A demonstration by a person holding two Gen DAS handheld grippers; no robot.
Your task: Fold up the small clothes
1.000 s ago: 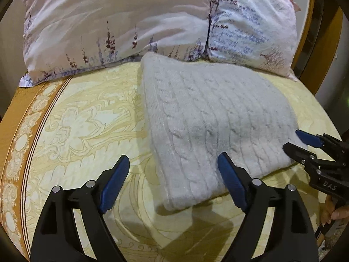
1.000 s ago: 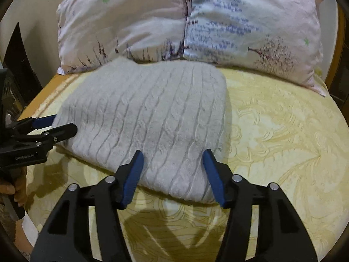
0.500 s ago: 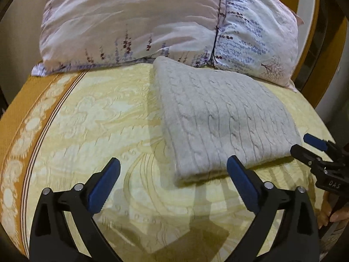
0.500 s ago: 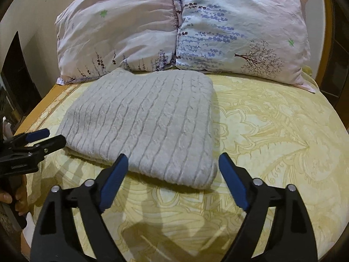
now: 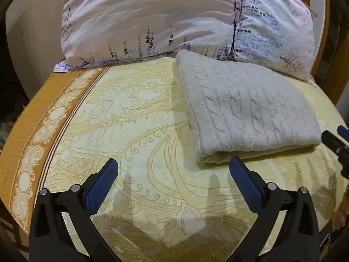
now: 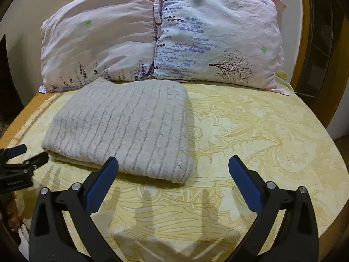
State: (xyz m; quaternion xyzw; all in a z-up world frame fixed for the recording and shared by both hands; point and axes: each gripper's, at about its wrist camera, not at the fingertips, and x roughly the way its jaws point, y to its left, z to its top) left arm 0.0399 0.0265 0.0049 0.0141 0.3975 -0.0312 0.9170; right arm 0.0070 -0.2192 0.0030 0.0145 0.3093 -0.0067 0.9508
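Now the folded grey sweater [image 6: 122, 131] lies on the yellow bedspread [image 6: 261, 135], its far edge touching the pillows [image 6: 161, 37]. Both the left gripper [image 5: 174, 171] and right gripper [image 6: 173, 168] hover spread wide near its front edge, holding nothing.

Bare yellow patterned bedspread [image 6: 261, 131] lies open along the bed's near edge and right side; the folded grey cable-knit sweater [image 6: 122, 131] and two floral pillows [image 6: 161, 43] block the head end.
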